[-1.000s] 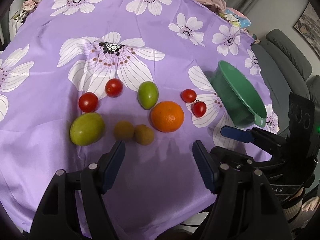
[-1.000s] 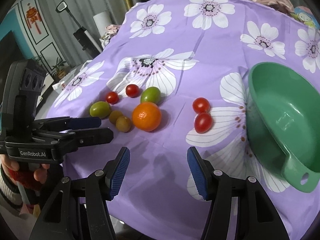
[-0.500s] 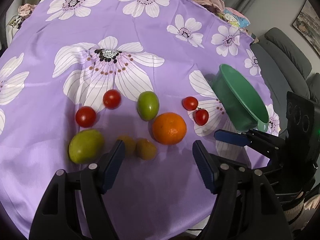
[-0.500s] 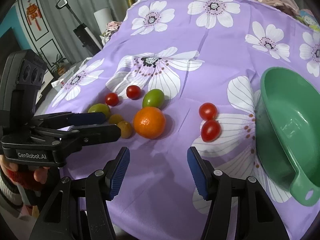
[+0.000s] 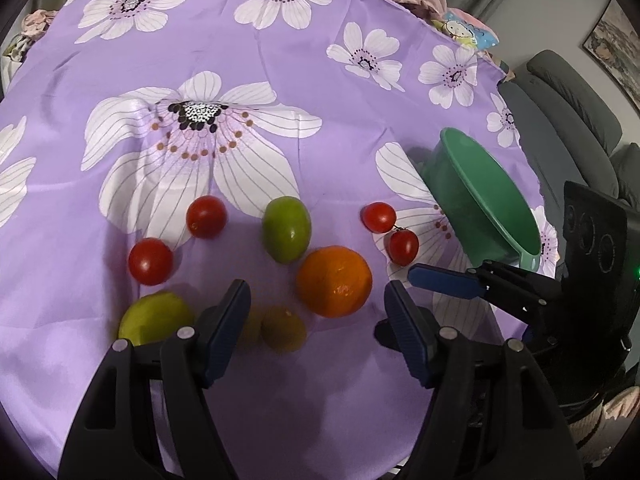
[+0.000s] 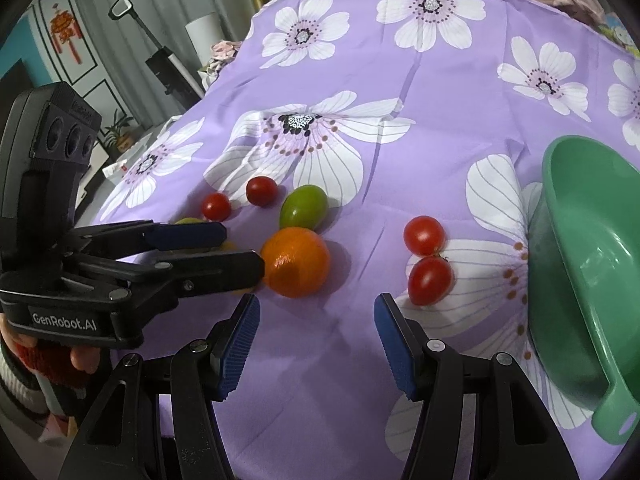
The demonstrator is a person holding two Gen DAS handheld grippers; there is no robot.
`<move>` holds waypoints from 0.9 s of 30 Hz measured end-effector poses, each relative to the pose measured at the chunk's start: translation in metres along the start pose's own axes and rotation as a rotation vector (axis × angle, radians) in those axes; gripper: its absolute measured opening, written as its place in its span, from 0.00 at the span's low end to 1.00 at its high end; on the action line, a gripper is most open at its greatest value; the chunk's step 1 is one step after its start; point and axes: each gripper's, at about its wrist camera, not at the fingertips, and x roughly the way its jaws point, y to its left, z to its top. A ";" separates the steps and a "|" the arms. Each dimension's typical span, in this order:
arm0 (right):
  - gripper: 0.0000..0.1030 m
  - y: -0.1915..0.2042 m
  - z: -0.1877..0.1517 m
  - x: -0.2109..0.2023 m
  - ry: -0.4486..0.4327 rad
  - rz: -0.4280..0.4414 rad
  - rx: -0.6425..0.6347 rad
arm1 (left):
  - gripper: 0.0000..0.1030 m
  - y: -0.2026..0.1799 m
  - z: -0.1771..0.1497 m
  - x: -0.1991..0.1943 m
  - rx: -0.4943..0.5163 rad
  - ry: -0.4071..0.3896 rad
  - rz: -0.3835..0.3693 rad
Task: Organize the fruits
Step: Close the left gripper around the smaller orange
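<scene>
Yellowish fruit [image 5: 283,328] half-hidden behind left gripper [image 5: 316,306].

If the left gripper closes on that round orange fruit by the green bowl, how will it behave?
The round orange fruit looks near-spherical and lies loose on the smooth purple flowered cloth, so a nudge would probably roll it. Its rind looks firm and slightly glossy, so it likely bears a moderate squeeze but might slip. It is the biggest fruit here, so probably the heaviest.

A purple floral cloth [image 5: 320,80] covers the desk. A grey sofa [image 5: 576,96] sits beside it, with grey curtains [image 6: 168,4] and a framed picture [image 5: 614,60] behind.
</scene>
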 end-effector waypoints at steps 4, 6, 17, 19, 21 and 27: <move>0.58 -0.001 0.001 0.004 0.004 0.012 0.001 | 0.66 -0.002 0.004 0.005 0.008 0.011 -0.012; 0.58 -0.001 0.002 0.006 0.006 0.021 0.003 | 0.66 -0.001 0.006 0.008 0.006 0.021 -0.012; 0.58 -0.007 0.008 0.022 0.004 0.086 0.047 | 0.56 -0.006 0.015 0.024 0.015 0.076 -0.014; 0.58 -0.005 0.009 0.023 0.004 0.096 0.044 | 0.53 -0.008 0.017 0.027 0.021 0.086 -0.011; 0.58 -0.004 0.010 0.024 0.004 0.102 0.037 | 0.49 -0.008 0.018 0.031 0.020 0.100 -0.017; 0.49 -0.001 0.012 0.030 0.021 0.122 0.016 | 0.47 -0.012 0.020 0.039 0.031 0.139 -0.009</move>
